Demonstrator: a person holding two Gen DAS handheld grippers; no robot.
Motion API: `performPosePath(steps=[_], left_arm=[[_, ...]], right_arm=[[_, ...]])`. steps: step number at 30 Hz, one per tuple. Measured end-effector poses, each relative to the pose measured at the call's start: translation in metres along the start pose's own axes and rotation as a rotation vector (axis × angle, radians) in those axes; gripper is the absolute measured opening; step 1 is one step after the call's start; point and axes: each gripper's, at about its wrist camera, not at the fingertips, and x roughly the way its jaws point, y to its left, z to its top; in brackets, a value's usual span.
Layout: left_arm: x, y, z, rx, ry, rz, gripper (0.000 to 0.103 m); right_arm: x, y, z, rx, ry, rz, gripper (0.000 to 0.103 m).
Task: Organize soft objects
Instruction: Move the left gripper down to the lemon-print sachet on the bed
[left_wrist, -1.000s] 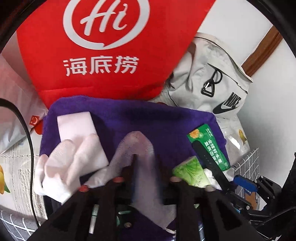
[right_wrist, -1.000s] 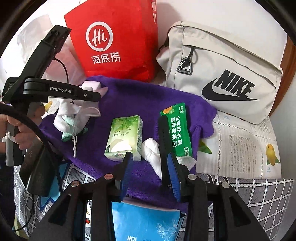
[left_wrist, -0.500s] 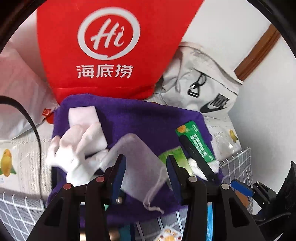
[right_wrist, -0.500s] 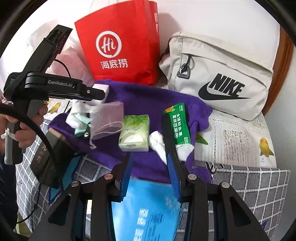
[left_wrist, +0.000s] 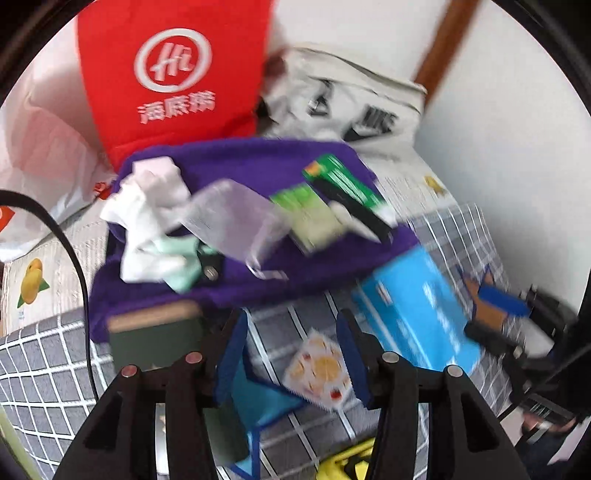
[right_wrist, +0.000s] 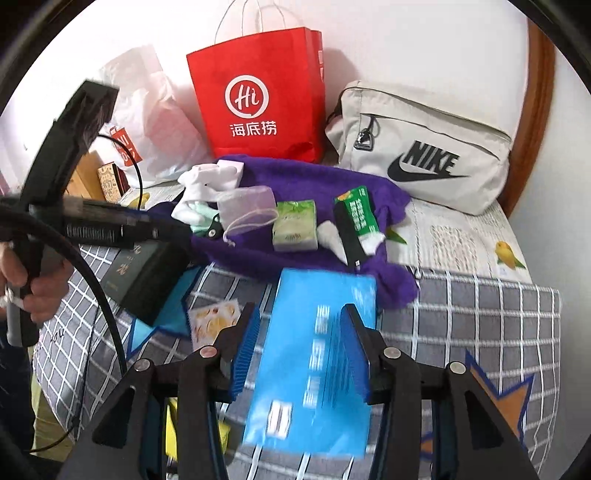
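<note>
Left wrist view (blurred by motion): The left gripper (left_wrist: 295, 350) occupies the 6 o'clock edge. Its jaws are parted and opening, with nothing between the pads; the grey checked bed cover (left_wrist: 55, 369) and a small printed packet (left_wrist: 317, 369) show through the gap. The purple towel (left_wrist: 251, 162) lies at centre, toward 12 o'clock from the jaws. On it, from 9 o'clock to 3 o'clock: white socks (left_wrist: 147, 199), a translucent drawstring pouch (left_wrist: 229, 218), a green tissue pack (left_wrist: 306, 214), and a green sachet (left_wrist: 343, 181) with a black strap beside it. A red paper bag (left_wrist: 173, 74) stands at 11 o'clock behind the towel. A blue packet (left_wrist: 417, 310) lies at 3 o'clock of the jaws.

Right wrist view: The right gripper (right_wrist: 301, 350) sits at 6 o'clock. Its jaws are parted and opening, clear of contact; the blue packet (right_wrist: 317, 350) lies on the bed cover (right_wrist: 480, 314) below the gap. The purple towel (right_wrist: 295, 173) lies at 12 o'clock with the socks (right_wrist: 207, 181), pouch (right_wrist: 247, 206), tissue pack (right_wrist: 295, 229) and sachet (right_wrist: 358, 210) in a row on it. The red paper bag (right_wrist: 258, 96) stands behind it, and a beige Nike bag (right_wrist: 424, 147) rests at 2 o'clock. The left gripper's body (right_wrist: 92, 218), held by a hand (right_wrist: 37, 288), is at 9 o'clock, above a dark book (right_wrist: 144, 273).
</note>
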Motion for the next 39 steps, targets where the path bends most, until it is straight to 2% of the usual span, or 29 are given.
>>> performPosePath(steps=[1, 3, 5, 10, 12, 16, 21, 25, 27, 31, 34, 36, 39], left_arm=[[0.001, -0.004, -0.005, 0.018, 0.004, -0.003, 0.049], [0.006, -0.016, -0.013, 0.069, 0.019, -0.002, 0.060], [0.015, -0.031, -0.021, 0.154, 0.037, 0.033, 0.066], [0.042, -0.055, -0.034, 0.302, 0.098, 0.112, 0.066], [0.051, -0.056, -0.035, 0.314, 0.120, 0.111, 0.066], [0.062, -0.060, -0.037, 0.348, 0.144, 0.042, 0.066], [0.074, -0.066, -0.038, 0.441, 0.173, 0.071, 0.066], [0.087, -0.062, -0.039, 0.446, 0.227, 0.036, 0.067], [0.087, -0.064, -0.041, 0.467, 0.217, 0.034, 0.072], [0.088, -0.063, -0.039, 0.452, 0.223, 0.021, 0.073], [0.086, -0.063, -0.041, 0.451, 0.208, 0.019, 0.068], [0.084, -0.063, -0.041, 0.451, 0.195, 0.014, 0.057], [0.079, -0.064, -0.045, 0.450, 0.190, -0.002, 0.047]], right_arm=[[-0.005, 0.000, -0.006, 0.007, -0.004, 0.001, 0.046], [-0.011, -0.001, -0.014, 0.017, -0.010, 0.000, 0.046], [-0.017, -0.002, -0.023, 0.034, -0.016, -0.005, 0.047], [-0.026, -0.002, -0.042, 0.049, -0.020, 0.005, 0.049], [-0.028, -0.005, -0.048, 0.055, -0.020, -0.003, 0.050], [-0.030, -0.014, -0.058, 0.086, -0.012, 0.012, 0.050], [-0.029, -0.020, -0.064, 0.091, -0.011, 0.015, 0.050], [-0.027, -0.023, -0.068, 0.095, -0.001, 0.021, 0.050], [-0.025, -0.023, -0.069, 0.092, 0.002, 0.018, 0.050], [-0.021, -0.023, -0.068, 0.088, 0.009, 0.021, 0.050], [-0.019, -0.023, -0.068, 0.089, 0.016, 0.022, 0.050], [-0.019, -0.022, -0.068, 0.085, 0.018, 0.023, 0.050], [-0.018, -0.020, -0.069, 0.083, 0.023, 0.022, 0.050]])
